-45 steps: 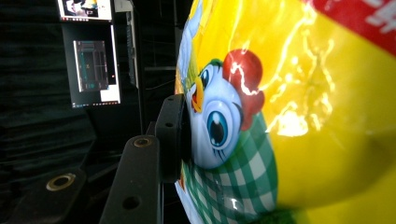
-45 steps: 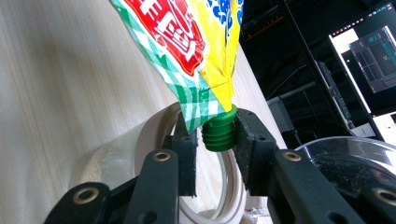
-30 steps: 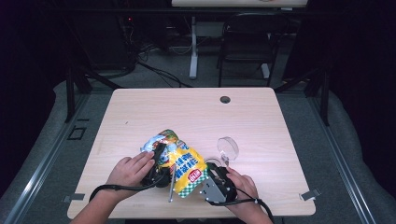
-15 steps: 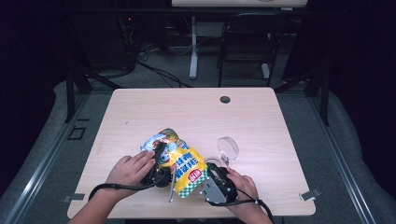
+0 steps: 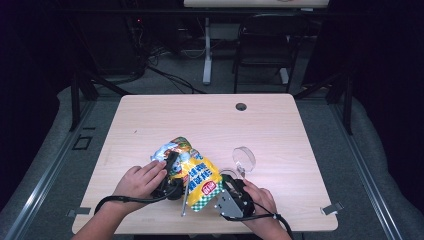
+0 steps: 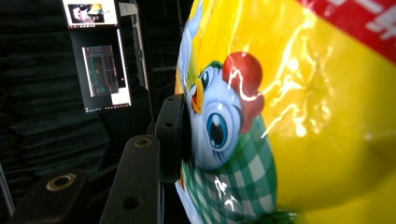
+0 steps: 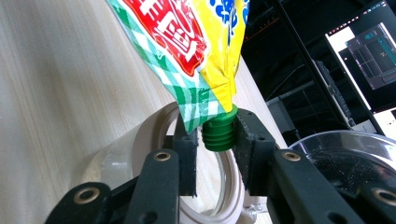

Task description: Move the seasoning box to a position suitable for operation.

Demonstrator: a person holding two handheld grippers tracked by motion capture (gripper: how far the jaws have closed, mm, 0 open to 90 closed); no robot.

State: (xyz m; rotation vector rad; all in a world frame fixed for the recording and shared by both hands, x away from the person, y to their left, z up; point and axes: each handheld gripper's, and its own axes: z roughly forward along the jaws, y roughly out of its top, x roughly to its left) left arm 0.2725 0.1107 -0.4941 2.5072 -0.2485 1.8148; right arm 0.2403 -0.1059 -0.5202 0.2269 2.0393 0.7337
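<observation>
Nothing has visibly shifted since a second ago: the yellow pouch (image 5: pixel 197 175) is pinched by the left hand-held gripper (image 6: pixel 180 135), and its green cap (image 7: pixel 218 133) is clamped by the right hand-held gripper (image 7: pixel 215 140), low in frame; uncapping seems pending.

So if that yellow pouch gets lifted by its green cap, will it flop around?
Probably: the pouch is creased, glossy film, so likely floppy and slippery. Its ribbed cap looks rigid, giving the right gripper a firmer hold. It looks full, so bottom-heavy.

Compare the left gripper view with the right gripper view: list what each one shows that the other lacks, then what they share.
Left gripper view: a cartoon bird face printed on the pouch, one black pad pressed against it.

Right gripper view: the pouch's green threaded spout clamped by the right gripper, a tape roll, a clear dish, the wooden table.

Shared: yellow pouch with green check, lit monitors behind.
</observation>
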